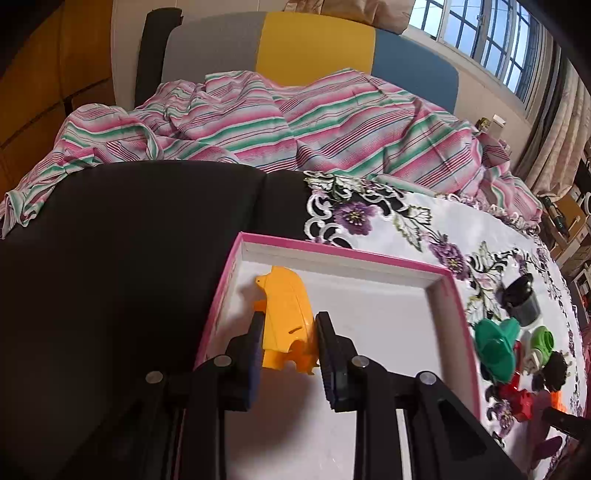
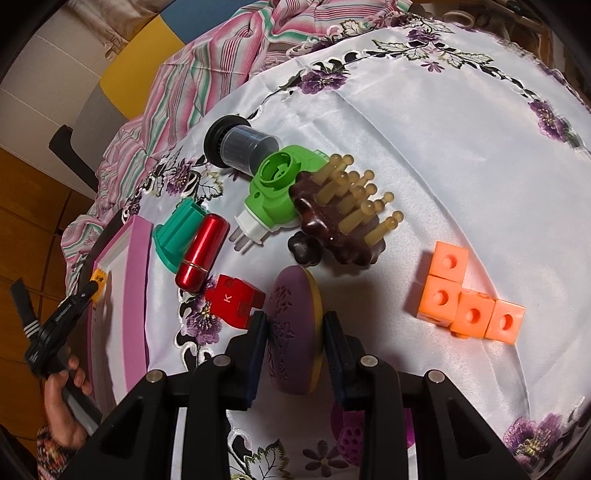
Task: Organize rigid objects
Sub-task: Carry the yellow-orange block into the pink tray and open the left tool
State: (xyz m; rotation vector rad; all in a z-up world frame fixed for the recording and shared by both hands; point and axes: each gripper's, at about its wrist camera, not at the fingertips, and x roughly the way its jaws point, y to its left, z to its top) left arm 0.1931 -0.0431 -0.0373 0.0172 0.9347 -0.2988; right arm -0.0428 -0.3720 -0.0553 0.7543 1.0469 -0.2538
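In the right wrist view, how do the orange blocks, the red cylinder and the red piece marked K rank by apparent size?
1. orange blocks, clearly largest.
2. red cylinder and red piece marked K: these look about alike, so I leave them unranked.

Domestic bedroom: rumpled striped bedsheet (image 1: 258, 122) against a padded colour-block headboard (image 1: 314, 44), barred window (image 1: 491, 33) with floral curtains (image 1: 554, 140), embroidered floral cloth (image 2: 424, 129).

purple perforated piece (image 2: 351, 439): mostly hidden | pink box (image 1: 332, 254): near end hidden

Left gripper (image 1: 290, 341) and right gripper (image 2: 295, 345) fingers each clamp something.
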